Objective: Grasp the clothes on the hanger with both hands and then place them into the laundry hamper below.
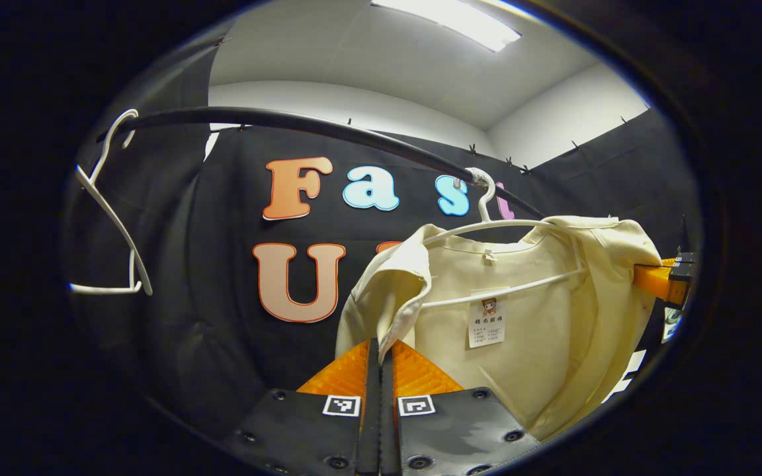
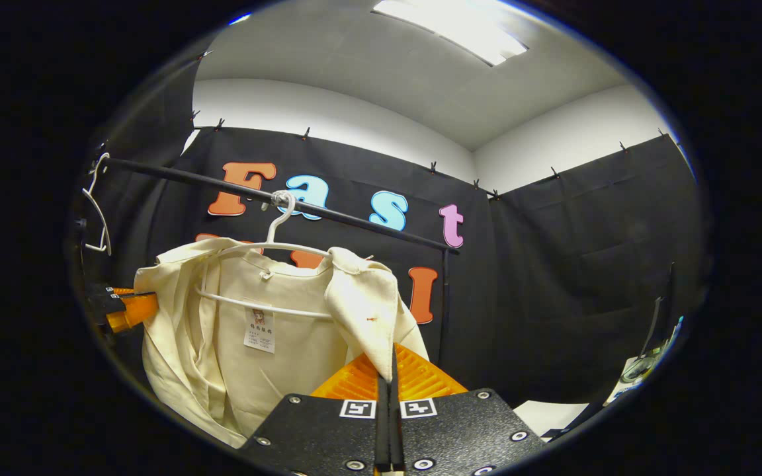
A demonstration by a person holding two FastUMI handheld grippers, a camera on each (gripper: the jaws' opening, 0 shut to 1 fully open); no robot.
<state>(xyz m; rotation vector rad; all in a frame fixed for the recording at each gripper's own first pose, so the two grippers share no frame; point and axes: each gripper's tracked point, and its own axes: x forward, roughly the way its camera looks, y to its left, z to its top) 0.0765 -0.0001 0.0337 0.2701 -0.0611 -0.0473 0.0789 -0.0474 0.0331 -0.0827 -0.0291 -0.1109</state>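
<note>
- Shirt [image 1: 526, 330] bottom cut off, hamper hidden.
- Still on hanger [image 1: 487, 228], between both tools.
- Left gripper [image 1: 380, 360] pinched tight on one front edge, right gripper [image 2: 393, 363] on the other.

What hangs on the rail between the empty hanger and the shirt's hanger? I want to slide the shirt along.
Nothing: in the left gripper view the rail runs bare from the empty hanger to the shirt's hanger.

A staged recording booth: black cloth walls [image 2: 573, 264] clipped under a white ceiling [image 2: 368, 73], with a clothes rail [image 1: 301, 125].
</note>
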